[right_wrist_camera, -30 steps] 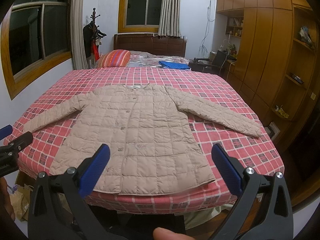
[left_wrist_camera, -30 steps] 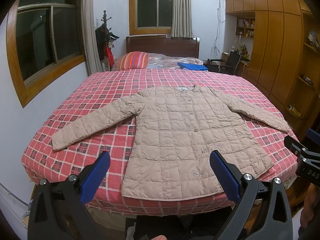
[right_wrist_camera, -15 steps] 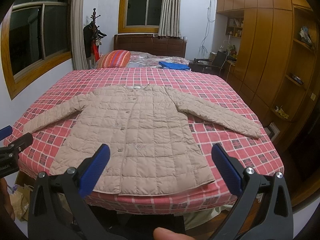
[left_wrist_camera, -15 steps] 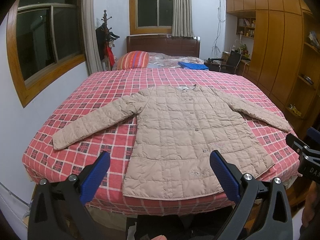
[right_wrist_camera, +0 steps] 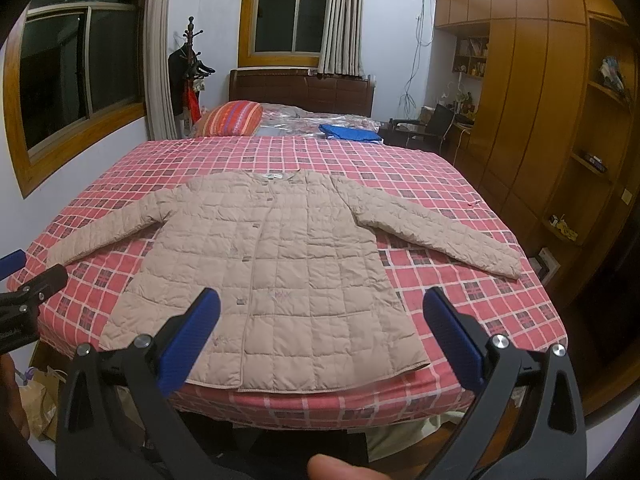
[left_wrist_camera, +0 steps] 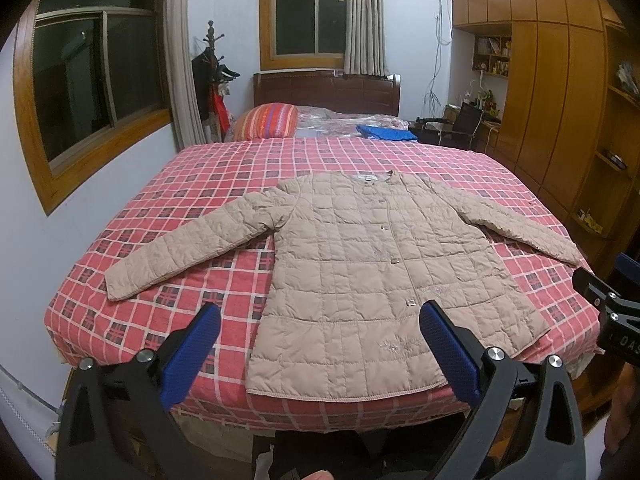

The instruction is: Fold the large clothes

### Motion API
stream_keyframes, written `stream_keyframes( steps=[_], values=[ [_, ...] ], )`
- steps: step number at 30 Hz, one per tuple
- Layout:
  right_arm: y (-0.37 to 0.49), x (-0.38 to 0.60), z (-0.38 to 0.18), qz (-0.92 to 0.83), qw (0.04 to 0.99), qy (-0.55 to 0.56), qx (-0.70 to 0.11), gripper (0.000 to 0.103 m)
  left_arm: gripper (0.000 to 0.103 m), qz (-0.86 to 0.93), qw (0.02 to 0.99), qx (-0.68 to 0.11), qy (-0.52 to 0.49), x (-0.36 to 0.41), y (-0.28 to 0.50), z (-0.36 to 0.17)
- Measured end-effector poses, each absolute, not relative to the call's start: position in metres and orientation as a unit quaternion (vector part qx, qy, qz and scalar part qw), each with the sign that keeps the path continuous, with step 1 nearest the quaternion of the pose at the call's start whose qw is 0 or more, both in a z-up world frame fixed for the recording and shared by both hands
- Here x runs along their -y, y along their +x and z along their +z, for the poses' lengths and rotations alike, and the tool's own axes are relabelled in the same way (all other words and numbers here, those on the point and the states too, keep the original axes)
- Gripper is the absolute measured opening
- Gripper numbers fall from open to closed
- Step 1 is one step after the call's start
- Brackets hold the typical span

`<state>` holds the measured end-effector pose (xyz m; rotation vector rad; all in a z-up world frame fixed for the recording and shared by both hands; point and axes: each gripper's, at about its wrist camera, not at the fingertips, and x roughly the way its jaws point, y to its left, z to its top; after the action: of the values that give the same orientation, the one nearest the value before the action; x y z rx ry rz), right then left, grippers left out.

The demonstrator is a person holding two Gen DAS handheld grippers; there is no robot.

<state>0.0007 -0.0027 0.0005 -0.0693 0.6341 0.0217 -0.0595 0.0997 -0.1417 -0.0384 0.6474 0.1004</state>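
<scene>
A beige quilted jacket [left_wrist_camera: 360,264] [right_wrist_camera: 264,276] lies flat and buttoned, front up, on the red checked bed [left_wrist_camera: 192,184] [right_wrist_camera: 472,300], sleeves spread out to both sides, hem at the near edge. My left gripper [left_wrist_camera: 318,320] hovers open in front of the hem, nothing between its blue pads. My right gripper [right_wrist_camera: 320,312] is open too, held off the near edge of the bed above the hem. Each gripper shows at the edge of the other's view.
A striped pillow [left_wrist_camera: 266,120] and a folded blue item [left_wrist_camera: 386,133] lie near the headboard. A wooden wardrobe wall [right_wrist_camera: 532,120] runs along the right, a coat stand [left_wrist_camera: 210,76] and windows on the left. A bag [right_wrist_camera: 38,404] sits on the floor at the left.
Both views drift very slightly; the jacket sits a little higher in the left wrist view. Nothing was gripped or released.
</scene>
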Motion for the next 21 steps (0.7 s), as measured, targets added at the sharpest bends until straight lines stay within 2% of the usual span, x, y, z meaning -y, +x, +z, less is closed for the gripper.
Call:
stream_keyframes(
  steps=[21],
  values=[
    [0.0011, 0.0016, 0.0009, 0.009, 0.949, -0.036, -0.312, 0.101, 0.1, 0.05, 0.947, -0.317, -0.019, -0.0996, -0.0598, -0.1404]
  ],
)
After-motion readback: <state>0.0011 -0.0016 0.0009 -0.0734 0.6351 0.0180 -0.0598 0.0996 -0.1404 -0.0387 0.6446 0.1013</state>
